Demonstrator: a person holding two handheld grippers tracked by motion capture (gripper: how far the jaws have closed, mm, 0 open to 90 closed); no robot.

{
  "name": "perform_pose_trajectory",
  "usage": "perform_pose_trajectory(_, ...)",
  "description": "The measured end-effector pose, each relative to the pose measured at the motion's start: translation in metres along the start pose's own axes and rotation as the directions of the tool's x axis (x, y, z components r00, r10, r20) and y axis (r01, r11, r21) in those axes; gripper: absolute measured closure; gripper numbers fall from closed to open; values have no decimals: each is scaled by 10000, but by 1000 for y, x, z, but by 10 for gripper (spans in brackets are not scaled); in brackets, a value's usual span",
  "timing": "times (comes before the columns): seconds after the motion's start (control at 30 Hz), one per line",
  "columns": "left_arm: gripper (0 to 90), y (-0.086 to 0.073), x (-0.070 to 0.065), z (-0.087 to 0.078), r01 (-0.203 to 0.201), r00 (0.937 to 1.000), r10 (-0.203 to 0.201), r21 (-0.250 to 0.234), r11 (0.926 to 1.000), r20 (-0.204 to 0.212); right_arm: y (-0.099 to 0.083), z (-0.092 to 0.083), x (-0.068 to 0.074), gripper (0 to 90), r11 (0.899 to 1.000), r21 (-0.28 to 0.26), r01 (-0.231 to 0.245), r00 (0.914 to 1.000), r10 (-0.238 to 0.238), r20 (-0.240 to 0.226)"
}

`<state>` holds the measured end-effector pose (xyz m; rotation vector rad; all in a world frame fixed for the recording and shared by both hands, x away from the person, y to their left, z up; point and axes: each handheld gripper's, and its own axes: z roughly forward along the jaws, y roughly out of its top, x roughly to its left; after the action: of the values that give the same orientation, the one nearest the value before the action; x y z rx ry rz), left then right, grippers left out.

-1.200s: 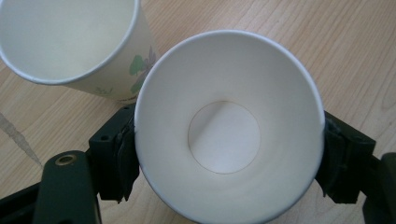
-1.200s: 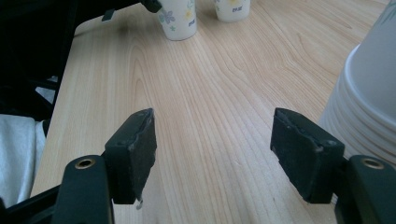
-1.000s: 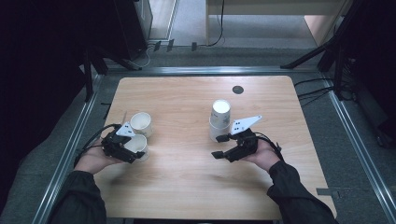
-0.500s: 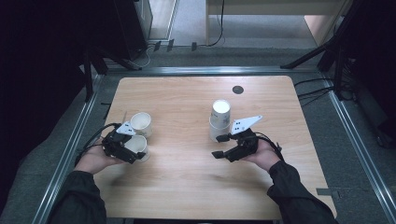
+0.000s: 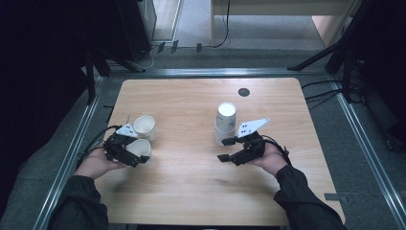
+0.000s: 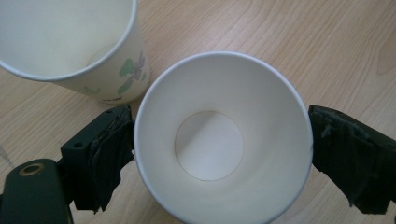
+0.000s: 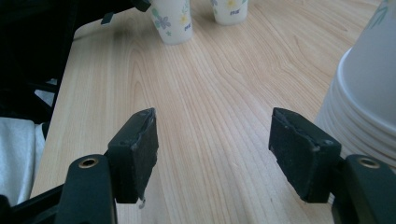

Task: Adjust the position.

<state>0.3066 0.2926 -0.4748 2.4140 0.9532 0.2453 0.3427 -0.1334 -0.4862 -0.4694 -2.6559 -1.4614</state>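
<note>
An upright white paper cup (image 6: 210, 144) stands on the wooden table (image 5: 191, 182) between the jaws of my left gripper (image 6: 219, 154). Those jaws have just been opening; the pads (image 6: 109, 149) sit level with the round, unsqueezed rim without pressing it. A second flowered cup (image 6: 70, 42) stands right beside it, also seen from above (image 5: 144, 126). My right gripper (image 7: 212, 144) hovers low over bare wood; its jaws have just been closing a little, with nothing between them. An upside-down stack of cups (image 7: 364, 102) stands just beside its right pad.
The stack (image 5: 225, 122) stands at mid-table, just beyond the right gripper (image 5: 230, 149). A small black round cap (image 5: 244, 92) is set in the table near its far edge. Metal rails and cables run along the floor around the table.
The left gripper's jaws have spread apart around the cup, letting it go. The right jaws have narrowed slightly. Both hands have stayed where they were.
</note>
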Motion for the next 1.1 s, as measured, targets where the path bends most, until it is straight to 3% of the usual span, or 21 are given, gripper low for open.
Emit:
perform_pose_trajectory(0.27, 97, 1, 2, -14, 262, 9996, -257, -600, 9979, 92, 0, -1, -1, 332, 10000, -8, 17, 10000, -17, 25)
perform_pose_trajectory(0.53, 97, 6, 0, -27, 253, 9995, -235, -985, 9948, 201, -1, -1, -2, 332, 10000, 8, 13, 10000, -13, 15)
perform_pose_trajectory(0.7, 98, 10, 0, -41, 511, 9974, -418, -1675, 9845, 587, -1, -2, -2, 332, 10000, 5, -3, 10000, 3, 9)
perform_pose_trajectory(0.97, 101, 19, -8, -47, 504, 9968, -377, -1905, 9804, 698, -1, -2, -2, 332, 10000, -1, 9, 10000, -9, -3)
perform_pose_trajectory(1.1, 117, 26, -11, -49, 651, 9940, -449, -2106, 9754, 995, -1, -3, -1, 332, 10000, -18, 24, 10000, -24, 22)
